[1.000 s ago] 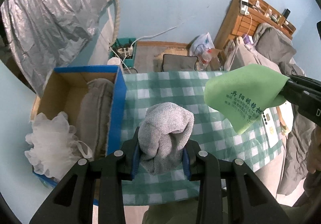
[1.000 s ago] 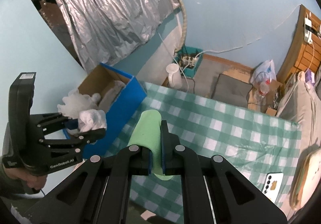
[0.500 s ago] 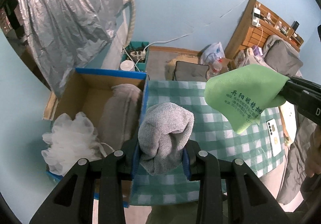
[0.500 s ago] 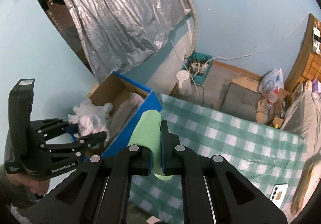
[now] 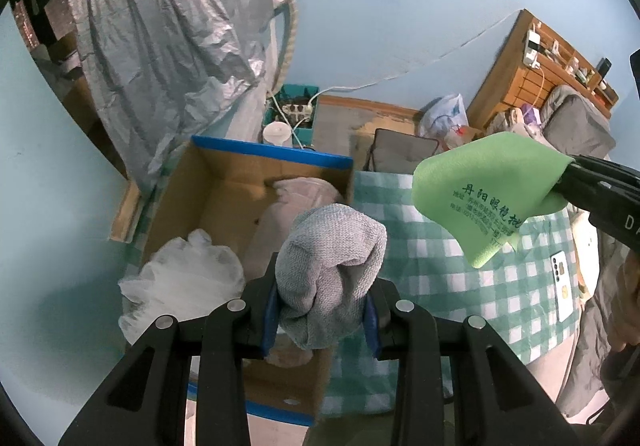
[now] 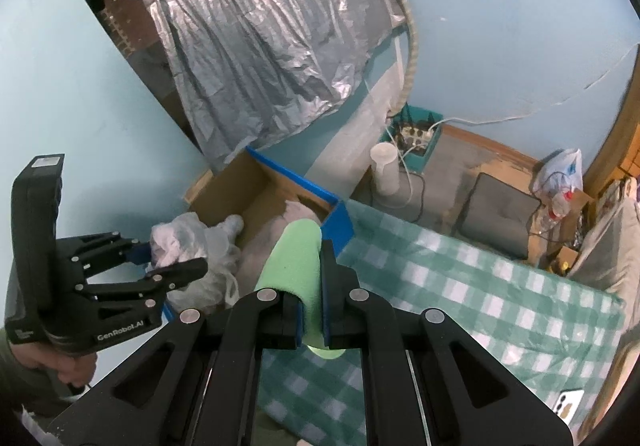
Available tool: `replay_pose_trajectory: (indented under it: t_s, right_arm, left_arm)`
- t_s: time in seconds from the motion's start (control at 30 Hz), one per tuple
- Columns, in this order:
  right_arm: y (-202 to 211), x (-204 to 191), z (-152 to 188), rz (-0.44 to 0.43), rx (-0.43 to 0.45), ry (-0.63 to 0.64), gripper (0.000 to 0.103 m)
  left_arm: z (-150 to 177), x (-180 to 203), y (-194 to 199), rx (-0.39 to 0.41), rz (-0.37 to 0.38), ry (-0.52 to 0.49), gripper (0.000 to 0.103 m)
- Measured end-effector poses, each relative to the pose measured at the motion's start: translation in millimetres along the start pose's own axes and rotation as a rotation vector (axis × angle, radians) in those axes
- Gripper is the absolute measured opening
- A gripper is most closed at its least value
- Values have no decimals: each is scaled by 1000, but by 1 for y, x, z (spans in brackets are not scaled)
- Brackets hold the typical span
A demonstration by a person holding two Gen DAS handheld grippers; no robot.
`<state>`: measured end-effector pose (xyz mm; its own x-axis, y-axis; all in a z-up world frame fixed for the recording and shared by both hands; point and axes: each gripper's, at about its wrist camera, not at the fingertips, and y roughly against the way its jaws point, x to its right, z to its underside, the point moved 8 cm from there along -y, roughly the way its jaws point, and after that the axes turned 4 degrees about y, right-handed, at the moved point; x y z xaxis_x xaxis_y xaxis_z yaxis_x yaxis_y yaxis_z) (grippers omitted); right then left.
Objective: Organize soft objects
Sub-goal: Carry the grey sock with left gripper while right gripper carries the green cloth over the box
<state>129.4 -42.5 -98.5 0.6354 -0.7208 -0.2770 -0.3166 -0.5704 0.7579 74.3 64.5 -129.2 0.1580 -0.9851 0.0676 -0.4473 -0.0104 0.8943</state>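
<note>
Both hands are carrying their loads sideways toward the cardboard box (image 5: 224, 198) at the left end of the checked tablecloth (image 5: 432, 266); a second ago the box sat at the view's left margin, and it is now lying under the left gripper (image 5: 322, 310). Its jaws are clamping the grey knit cloth (image 5: 332, 278) over the box's right wall, above a beige towel (image 5: 296, 194) and white mesh puff (image 5: 188, 278). The right gripper (image 6: 312, 310) is pinching the green cloth (image 6: 296, 270), jaws nearly together, above the table's box-side edge.
</note>
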Motion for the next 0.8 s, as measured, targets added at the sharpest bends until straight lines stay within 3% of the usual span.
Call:
replay_pose_trajectory:
  t_s: [0.8]
  right_arm:
    - [-107,-57,-41,-32,-90,23,6]
  left_arm:
    - [-34,-86,-61,-71,-15,19,35]
